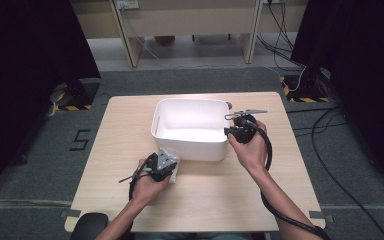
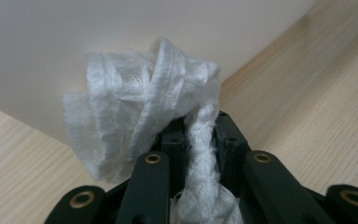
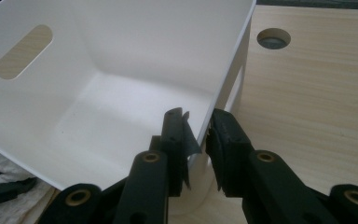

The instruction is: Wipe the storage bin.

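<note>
A white plastic bin (image 1: 195, 147) stands in the middle of the wooden table (image 1: 125, 200). My left gripper (image 1: 169, 162) sits at the bin's near left corner, shut on a crumpled white woven cloth (image 1: 170, 156). In the left gripper view the cloth (image 2: 135, 102) bunches out past my gripper (image 2: 200, 123), close against the bin's outer wall (image 2: 74, 37). My right gripper (image 1: 228, 132) is at the bin's right side. Its jaws straddle the bin's wall (image 3: 121, 42), one inside and one outside, and my gripper (image 3: 198, 121) is shut on the rim. The bin holds nothing.
A round cable hole (image 3: 273, 38) lies in the table just beyond the bin's far right corner. Bare tabletop spreads left, right and in front of the bin. Dark curtains and floor cables surround the table.
</note>
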`<state>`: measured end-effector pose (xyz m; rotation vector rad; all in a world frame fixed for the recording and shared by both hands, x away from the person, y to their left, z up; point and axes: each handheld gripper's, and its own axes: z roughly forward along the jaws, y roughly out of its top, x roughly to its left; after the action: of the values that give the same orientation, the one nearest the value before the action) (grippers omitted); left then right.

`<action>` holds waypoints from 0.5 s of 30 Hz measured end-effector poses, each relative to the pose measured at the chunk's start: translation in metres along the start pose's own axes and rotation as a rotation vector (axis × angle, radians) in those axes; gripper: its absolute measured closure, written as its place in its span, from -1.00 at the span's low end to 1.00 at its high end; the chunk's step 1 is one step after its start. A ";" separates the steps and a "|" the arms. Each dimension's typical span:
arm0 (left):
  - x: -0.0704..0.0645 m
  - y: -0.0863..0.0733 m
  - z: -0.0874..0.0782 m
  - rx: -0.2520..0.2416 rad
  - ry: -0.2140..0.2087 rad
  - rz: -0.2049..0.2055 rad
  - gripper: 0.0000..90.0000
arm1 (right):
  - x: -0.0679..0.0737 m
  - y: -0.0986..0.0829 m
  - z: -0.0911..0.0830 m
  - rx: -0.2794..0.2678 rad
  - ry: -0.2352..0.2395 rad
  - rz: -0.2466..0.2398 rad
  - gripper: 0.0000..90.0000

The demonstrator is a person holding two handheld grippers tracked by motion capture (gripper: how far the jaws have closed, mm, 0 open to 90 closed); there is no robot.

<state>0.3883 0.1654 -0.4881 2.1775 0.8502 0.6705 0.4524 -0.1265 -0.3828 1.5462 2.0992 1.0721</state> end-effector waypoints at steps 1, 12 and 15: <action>0.001 0.000 0.000 0.005 -0.002 0.002 0.72 | 0.000 0.000 0.000 0.000 0.000 0.000 0.70; 0.001 -0.003 0.005 0.018 -0.004 -0.011 0.72 | 0.000 0.000 0.000 0.000 0.001 0.002 0.69; 0.001 -0.003 0.006 0.022 -0.007 -0.015 0.72 | 0.000 0.000 0.000 0.000 0.000 0.000 0.70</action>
<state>0.3913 0.1656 -0.4940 2.1902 0.8727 0.6482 0.4524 -0.1260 -0.3828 1.5465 2.0990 1.0724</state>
